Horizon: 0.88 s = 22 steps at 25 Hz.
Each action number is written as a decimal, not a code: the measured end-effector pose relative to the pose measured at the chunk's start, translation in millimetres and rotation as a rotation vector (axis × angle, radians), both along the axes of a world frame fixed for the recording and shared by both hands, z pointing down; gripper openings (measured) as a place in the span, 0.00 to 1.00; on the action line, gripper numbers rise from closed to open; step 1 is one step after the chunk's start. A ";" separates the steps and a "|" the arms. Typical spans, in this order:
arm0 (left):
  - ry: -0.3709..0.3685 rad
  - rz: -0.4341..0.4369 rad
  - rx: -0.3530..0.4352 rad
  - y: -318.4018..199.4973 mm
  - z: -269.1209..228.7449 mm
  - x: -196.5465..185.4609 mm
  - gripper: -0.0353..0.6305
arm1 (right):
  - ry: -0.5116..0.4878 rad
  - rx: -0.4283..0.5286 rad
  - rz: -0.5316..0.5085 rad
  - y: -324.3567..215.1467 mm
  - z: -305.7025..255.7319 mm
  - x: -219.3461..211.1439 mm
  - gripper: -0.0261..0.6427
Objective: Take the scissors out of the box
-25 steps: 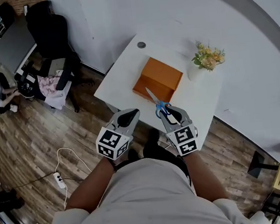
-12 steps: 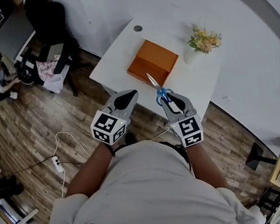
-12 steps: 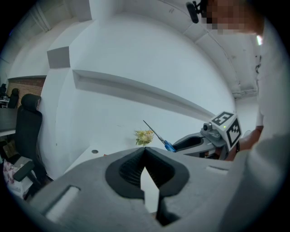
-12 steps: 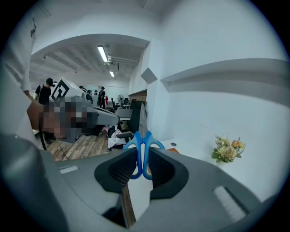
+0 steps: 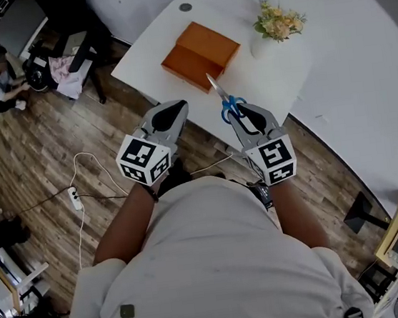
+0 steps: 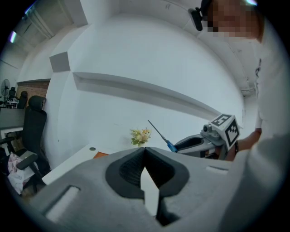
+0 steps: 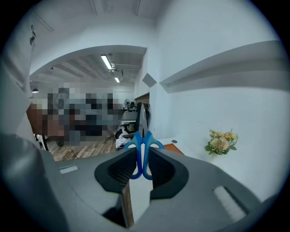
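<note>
Scissors (image 5: pixel 218 93) are clear of the orange box (image 5: pixel 197 54) — the right gripper (image 5: pixel 240 113) clamps them by the blue handles, blades poking forward, in the air near the front edge of the white table (image 5: pixel 276 84). The left gripper (image 5: pixel 170 113) hangs alongside, jaws pressed together on nothing. The worry: only the smooth handle loops are pinched, so the long blades could pivot or slip free — and land on the wooden floor (image 5: pixel 59 136), not the tabletop.
</note>
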<state>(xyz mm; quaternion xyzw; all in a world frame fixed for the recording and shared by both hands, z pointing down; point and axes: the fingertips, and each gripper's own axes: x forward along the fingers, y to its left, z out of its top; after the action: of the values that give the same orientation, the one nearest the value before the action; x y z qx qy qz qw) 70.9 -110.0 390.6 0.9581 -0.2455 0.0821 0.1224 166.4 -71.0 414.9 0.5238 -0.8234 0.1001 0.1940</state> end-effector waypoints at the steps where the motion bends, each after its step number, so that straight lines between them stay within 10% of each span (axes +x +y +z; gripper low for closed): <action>1: 0.000 -0.011 -0.002 7.0 1.1 4.2 0.06 | -0.005 0.000 -0.008 6.3 0.6 5.9 0.19; 22: -0.039 -0.059 -0.039 116.4 18.5 22.8 0.06 | -0.057 -0.041 -0.076 116.6 29.9 27.4 0.19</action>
<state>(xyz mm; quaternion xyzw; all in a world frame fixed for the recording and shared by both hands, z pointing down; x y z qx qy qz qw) 93.6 6.4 409.2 0.9462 -0.2742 0.1018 0.1387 193.8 45.6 444.8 0.4852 -0.8455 0.1243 0.1849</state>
